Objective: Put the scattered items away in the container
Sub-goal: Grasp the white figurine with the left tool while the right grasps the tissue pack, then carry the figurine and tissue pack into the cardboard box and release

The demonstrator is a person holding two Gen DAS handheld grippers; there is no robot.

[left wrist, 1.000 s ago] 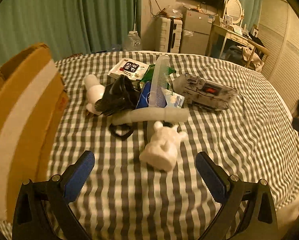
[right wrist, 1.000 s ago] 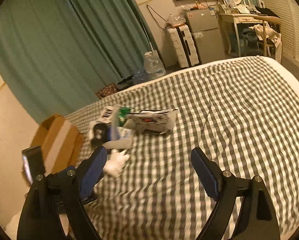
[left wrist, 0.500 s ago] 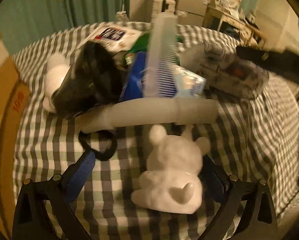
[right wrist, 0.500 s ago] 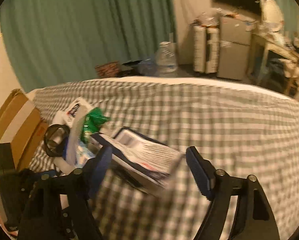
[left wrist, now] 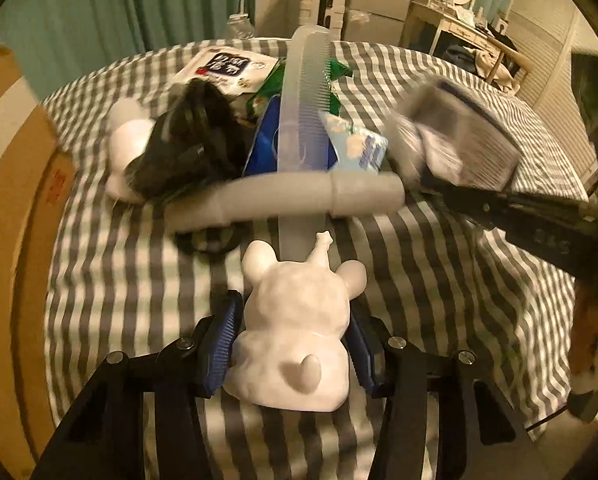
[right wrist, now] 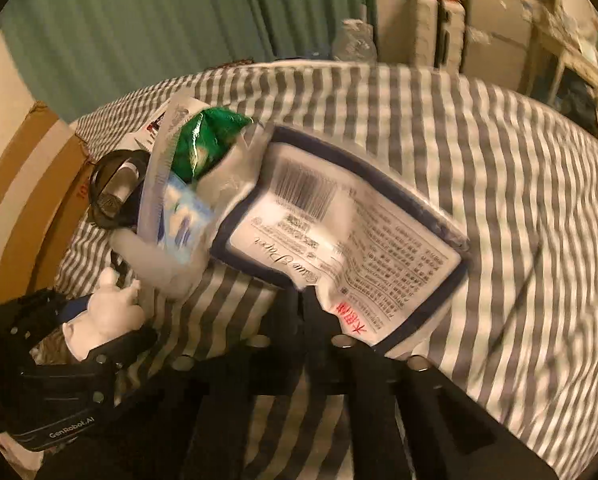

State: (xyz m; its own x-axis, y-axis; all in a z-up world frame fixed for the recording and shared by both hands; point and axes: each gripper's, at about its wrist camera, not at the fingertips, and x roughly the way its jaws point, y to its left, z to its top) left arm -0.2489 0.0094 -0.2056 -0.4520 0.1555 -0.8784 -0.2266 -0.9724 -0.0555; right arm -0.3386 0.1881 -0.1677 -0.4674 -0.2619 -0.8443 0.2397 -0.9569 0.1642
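I am at the pick-up step with both hands at once. My left gripper (left wrist: pixel 293 344) has just been closing, and the white bear figurine (left wrist: pixel 295 336) now sits between its blue pads (left wrist: pixel 223 344), which press against its flanks, so I read it as gripped, though it looks not yet lifted off the striped bedspread (left wrist: pixel 439 280). My right gripper (right wrist: pixel 311 320) has also just been closing and now stands clenched, pinching the near corner of the tissue pack (right wrist: pixel 339 236); the thin wrapper edge is all it has between its fingers. In the left view that pack looks raised and tilted above the bed.

The rest of the clutter lies in a heap just beyond the bear: a grey tube (left wrist: pixel 287 200) lying across, a clear comb (left wrist: pixel 303 108) resting on top of it, a black pouch (left wrist: pixel 191 140), a blue packet (left wrist: pixel 269 136), a green wrapper (right wrist: pixel 203 144) and a white packet with dark print (left wrist: pixel 227 66). The cardboard box (left wrist: pixel 15 216), where everything belongs, stands at the left edge of the bed, near the heap.

Next, I judge, I need to lift both loads clear and swing them left over the box's opening. The bear's ear is close to the comb's handle, so I should raise it straight up first. The pack hangs from a corner only and could slip or swing, so a slow, steady carry suits it.
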